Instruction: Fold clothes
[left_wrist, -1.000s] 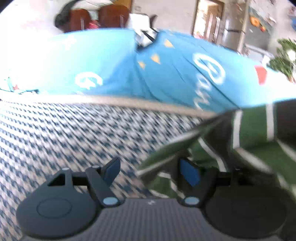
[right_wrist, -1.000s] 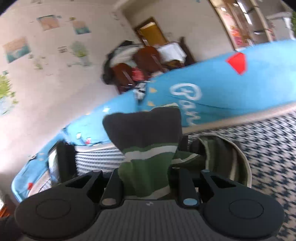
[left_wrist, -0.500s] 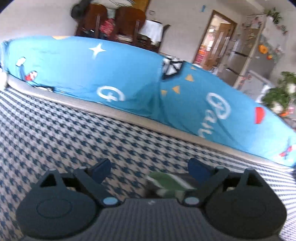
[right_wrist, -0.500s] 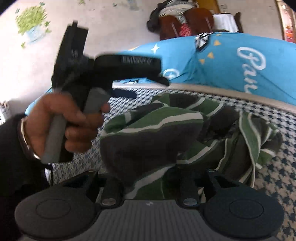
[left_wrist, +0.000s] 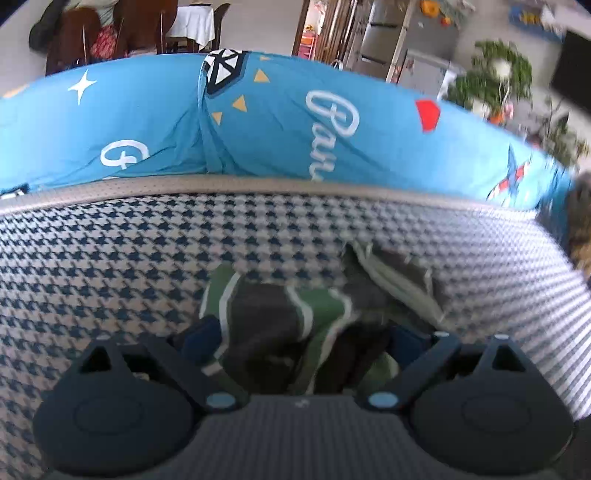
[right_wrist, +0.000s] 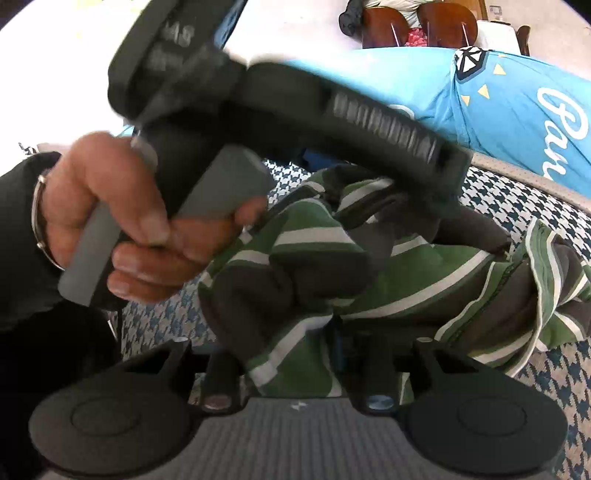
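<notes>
A green, dark grey and white striped garment (left_wrist: 280, 321) lies crumpled on the houndstooth surface (left_wrist: 110, 266). My left gripper (left_wrist: 303, 338) stands open wide over it, a bunch of the cloth lying between its blue pads without being pinched. In the right wrist view the same garment (right_wrist: 369, 280) spreads ahead. My right gripper (right_wrist: 295, 354) has its jaws opening, with a fold of cloth loose between them and a sliver of blue pad showing. A person's hand (right_wrist: 122, 221) holds the left gripper's handle (right_wrist: 221, 184) just above the garment.
A bright blue printed quilt (left_wrist: 369, 140) is rolled along the far side, behind a beige piped edge (left_wrist: 258, 182). Wooden chairs (left_wrist: 110, 33), a fridge (left_wrist: 424, 44) and a potted plant (left_wrist: 498, 81) stand beyond. Houndstooth cover stretches to the left of the garment.
The right gripper has brought the garment down from the air onto the surface and loosened on it. The left gripper has spread its jaws and come in over the cloth.
</notes>
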